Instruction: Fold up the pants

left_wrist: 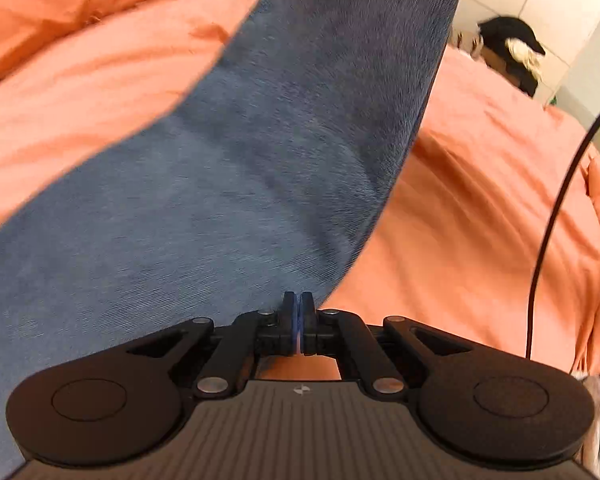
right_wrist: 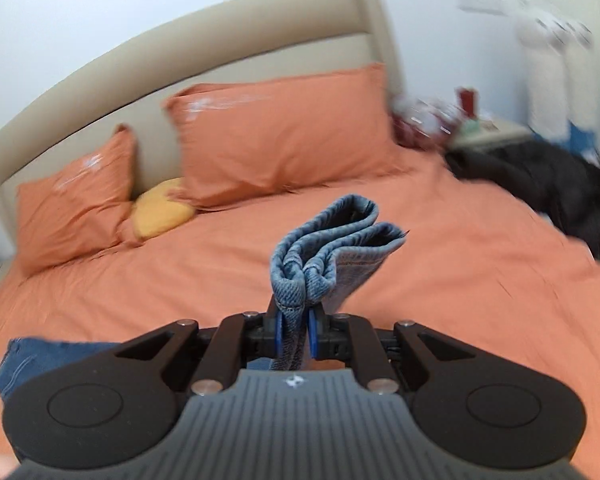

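Note:
The blue denim pants (left_wrist: 228, 168) stretch as a long band above the orange bed in the left wrist view, running from bottom left to the top. My left gripper (left_wrist: 299, 312) has its jaws together, right at the lower edge of the denim; whether cloth is pinched between them is unclear. My right gripper (right_wrist: 296, 322) is shut on the bunched leg hems of the pants (right_wrist: 332, 248), which stick up past the fingers. Another part of the pants (right_wrist: 44, 356) lies on the bed at lower left.
The bed (right_wrist: 480, 272) has an orange sheet, two orange pillows (right_wrist: 284, 132) and a yellow cushion (right_wrist: 162, 208) against a beige headboard. Dark clothes (right_wrist: 540, 180) lie at the bed's right edge beside a cluttered nightstand. A black cable (left_wrist: 556, 200) hangs at the right.

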The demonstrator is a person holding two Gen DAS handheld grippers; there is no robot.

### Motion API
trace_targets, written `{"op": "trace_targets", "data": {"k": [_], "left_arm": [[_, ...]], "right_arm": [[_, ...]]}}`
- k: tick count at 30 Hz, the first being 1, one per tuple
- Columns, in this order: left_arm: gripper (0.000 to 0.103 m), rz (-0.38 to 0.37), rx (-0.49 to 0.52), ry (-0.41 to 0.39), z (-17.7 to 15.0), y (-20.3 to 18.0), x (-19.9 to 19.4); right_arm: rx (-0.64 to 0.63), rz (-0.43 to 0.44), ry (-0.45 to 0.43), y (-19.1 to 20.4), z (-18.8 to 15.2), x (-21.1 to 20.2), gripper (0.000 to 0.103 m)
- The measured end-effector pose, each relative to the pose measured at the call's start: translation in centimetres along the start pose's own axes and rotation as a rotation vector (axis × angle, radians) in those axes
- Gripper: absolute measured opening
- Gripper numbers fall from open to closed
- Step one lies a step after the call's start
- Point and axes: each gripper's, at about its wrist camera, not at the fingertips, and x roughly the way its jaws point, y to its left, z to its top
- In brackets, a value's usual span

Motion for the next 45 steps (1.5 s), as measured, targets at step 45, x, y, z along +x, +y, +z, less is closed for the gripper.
{"op": "trace_targets", "data": {"k": [45], "left_arm": [[0.022,0.371,-0.406,-0.053,-21.9,20.1,-18.6]], "right_arm": [[-0.143,0.124,0.647,29.6,-16.5,20.8,0.014]]}}
